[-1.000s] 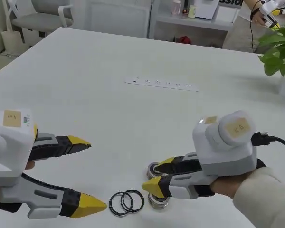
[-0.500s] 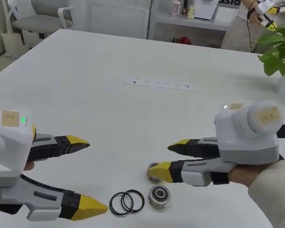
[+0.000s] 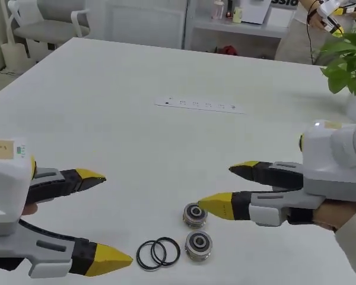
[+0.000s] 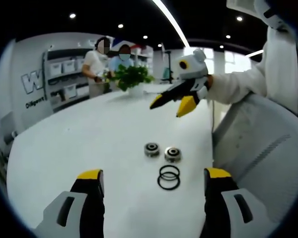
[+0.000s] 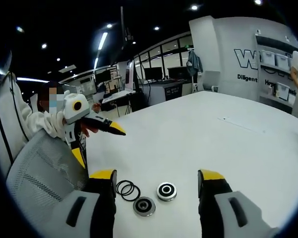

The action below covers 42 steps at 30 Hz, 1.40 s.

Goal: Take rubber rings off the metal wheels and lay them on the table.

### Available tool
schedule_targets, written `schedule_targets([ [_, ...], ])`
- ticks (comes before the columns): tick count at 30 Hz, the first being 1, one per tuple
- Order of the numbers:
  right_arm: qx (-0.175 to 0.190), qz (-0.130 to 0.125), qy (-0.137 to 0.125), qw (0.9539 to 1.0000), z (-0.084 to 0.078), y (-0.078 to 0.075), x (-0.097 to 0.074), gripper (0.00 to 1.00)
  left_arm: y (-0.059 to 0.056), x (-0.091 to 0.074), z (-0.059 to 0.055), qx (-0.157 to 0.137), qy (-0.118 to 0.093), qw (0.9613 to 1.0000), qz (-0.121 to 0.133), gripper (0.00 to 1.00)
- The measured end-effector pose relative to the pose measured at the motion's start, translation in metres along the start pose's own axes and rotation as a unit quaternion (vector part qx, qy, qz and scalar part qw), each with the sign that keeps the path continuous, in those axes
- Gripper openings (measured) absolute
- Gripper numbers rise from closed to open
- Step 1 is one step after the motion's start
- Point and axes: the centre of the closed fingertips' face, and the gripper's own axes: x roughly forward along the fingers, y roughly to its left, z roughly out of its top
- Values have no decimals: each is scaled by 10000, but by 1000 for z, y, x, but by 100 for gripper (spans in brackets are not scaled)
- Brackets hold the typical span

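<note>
**Fingers (image 3: 89, 176) spread wide on both grippers, nothing held**

Counted on the table (image 3: 107, 107): two wheels and two rings. In the head view an upper wheel (image 3: 194, 214) and a lower wheel (image 3: 199, 243) sat close together at lower centre. The rings (image 3: 158, 252) lay flat and overlapping, just left of the lower wheel and apart from it.

At lower left, the left gripper (image 3: 117, 218) had its jaws far apart, gripping nothing and touching nothing. The rings lay just right of its lower tip.

At lower right, the right gripper (image 3: 216, 186) was also open and empty. Its lower tip came just beside the upper wheel in the frame. The left gripper view showed that gripper hanging clear above the table.

One power strip (image 3: 200, 105) lay at upper centre.
</note>
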Motion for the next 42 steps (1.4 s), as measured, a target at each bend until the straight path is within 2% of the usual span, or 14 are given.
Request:
schedule_targets([
  [12, 111, 19, -201, 9997, -3, 1, -18, 70, 5, -4, -1, -99, -53, 9999, 128, 85],
  [29, 254, 37, -4, 9997, -30, 2, -29, 74, 8, -6, -5, -204, -63, 9996, 194, 86],
  [42, 449, 30, 272, 9986, -60, 1, -35, 80, 11, -7, -16, -393, -2, 9989, 242, 89],
])
